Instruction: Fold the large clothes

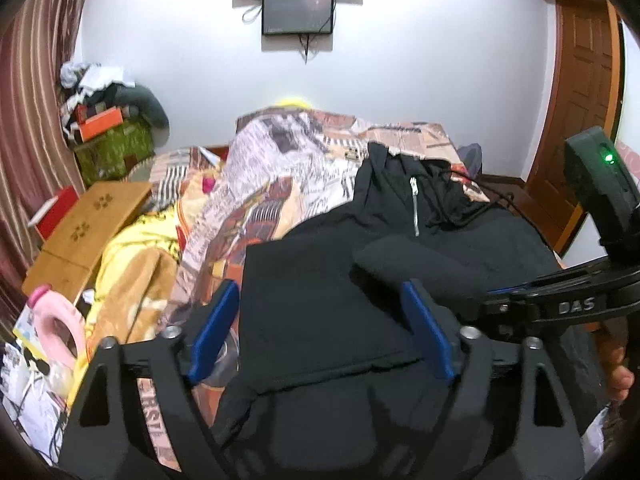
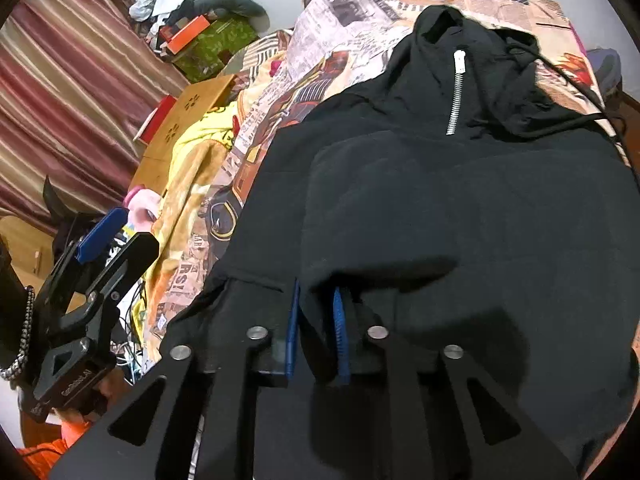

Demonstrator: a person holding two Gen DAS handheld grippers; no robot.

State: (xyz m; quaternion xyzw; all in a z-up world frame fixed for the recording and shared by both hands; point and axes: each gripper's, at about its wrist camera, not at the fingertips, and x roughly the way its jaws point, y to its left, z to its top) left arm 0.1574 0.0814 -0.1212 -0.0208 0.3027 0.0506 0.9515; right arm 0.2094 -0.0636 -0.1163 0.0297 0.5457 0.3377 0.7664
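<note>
My right gripper (image 2: 316, 320) fingers pinch a fold of the black zip-neck fleece hoodie (image 2: 460, 208) | my left gripper (image 1: 322, 328) fingers spread wide above it | patterned bedspread (image 1: 280, 160) at 12 o'clock.

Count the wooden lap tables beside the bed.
1. The wooden lap table sits left of the black hoodie, past the yellow blanket. Clutter could hide others.

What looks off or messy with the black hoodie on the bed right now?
The black hoodie isn't flat: its hood is crumpled and a drawstring trails sideways. The right gripper pinches a raised fold.
</note>
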